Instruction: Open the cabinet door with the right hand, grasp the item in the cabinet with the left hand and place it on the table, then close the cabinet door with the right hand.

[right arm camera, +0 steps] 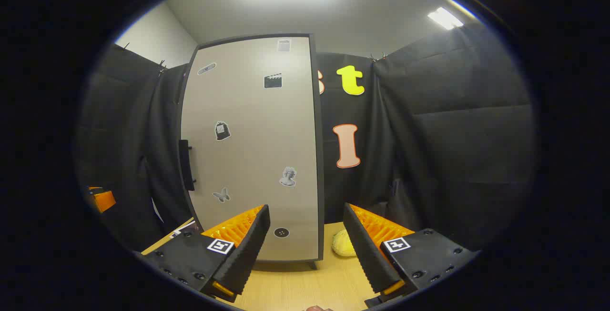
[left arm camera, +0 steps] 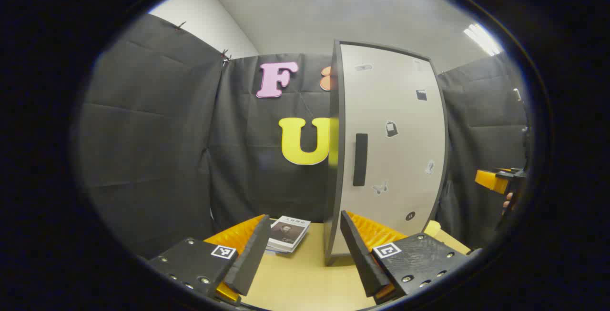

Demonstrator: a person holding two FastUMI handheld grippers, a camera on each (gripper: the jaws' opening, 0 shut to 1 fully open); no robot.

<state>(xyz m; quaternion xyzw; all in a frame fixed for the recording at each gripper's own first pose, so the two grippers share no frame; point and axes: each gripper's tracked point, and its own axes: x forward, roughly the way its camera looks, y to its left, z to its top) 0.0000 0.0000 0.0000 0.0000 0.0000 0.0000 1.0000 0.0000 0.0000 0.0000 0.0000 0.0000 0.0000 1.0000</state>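
Observation:
A tall pale cabinet (left arm camera: 395,111) with dark edges stands on the wooden table (left arm camera: 305,277), its door (right arm camera: 252,149) shut. A black vertical handle (left arm camera: 360,159) sits on the door's left side, also seen at the door's edge as handle (right arm camera: 185,164). Whatever is inside is hidden. My left gripper (left arm camera: 304,215) is open, low over the table in front of the cabinet's left corner. My right gripper (right arm camera: 305,206) is open too, facing the door's lower right part and apart from it. Each gripper shows at the rim of the other's view: right gripper (left arm camera: 495,180), left gripper (right arm camera: 100,199).
A booklet (left arm camera: 288,233) lies on the table left of the cabinet, and its corner, booklet (right arm camera: 183,229), shows beside the door. A pale yellow lump (right arm camera: 344,244) rests on the table right of the cabinet. Black cloth walls close in behind and at both sides.

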